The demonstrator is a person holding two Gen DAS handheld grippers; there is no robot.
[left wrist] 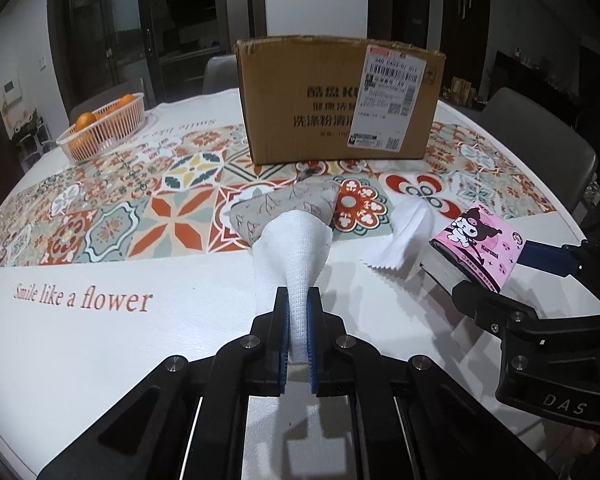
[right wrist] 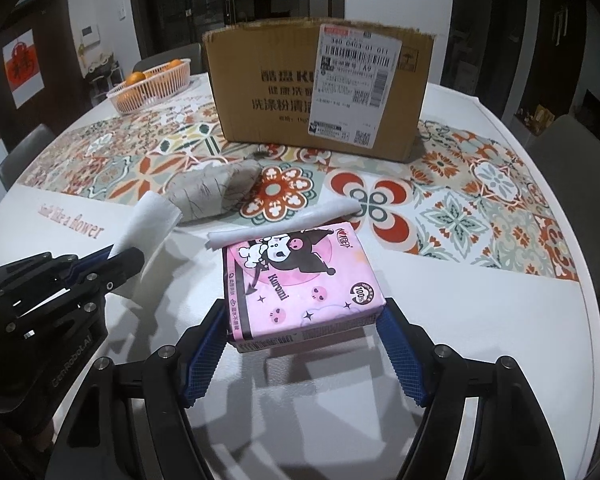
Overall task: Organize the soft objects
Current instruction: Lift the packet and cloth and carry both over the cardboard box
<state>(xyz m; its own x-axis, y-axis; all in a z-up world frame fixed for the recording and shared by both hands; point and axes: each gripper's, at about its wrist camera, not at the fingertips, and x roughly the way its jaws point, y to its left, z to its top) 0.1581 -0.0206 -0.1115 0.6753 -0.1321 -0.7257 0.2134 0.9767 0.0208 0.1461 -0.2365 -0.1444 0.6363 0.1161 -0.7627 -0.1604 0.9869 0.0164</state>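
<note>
Low in both frames, left tongs [left wrist: 298, 320] pinch a white cloth [left wrist: 296, 248], right tongs [right wrist: 302, 344] clasp the tissue pack [right wrist: 300, 280]; both should lift clear toward the cardboard box [left wrist: 336, 100].

Between the left fingers [left wrist: 285, 332], ribbed blue pads, hangs a white woven gauze cloth [left wrist: 296, 248]; ahead, matt corrugated cardboard box [left wrist: 332, 100]; between the right fingers [right wrist: 204, 356], glossy pink plastic-wrapped pack [right wrist: 300, 280]

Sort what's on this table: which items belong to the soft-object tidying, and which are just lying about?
Job items:
white cloth, clamped in left tongs
pink tissue pack, held by right tongs
loose tissue
grey pouch
cardboard box, probably the container

Lying about:
basket of oranges
</note>
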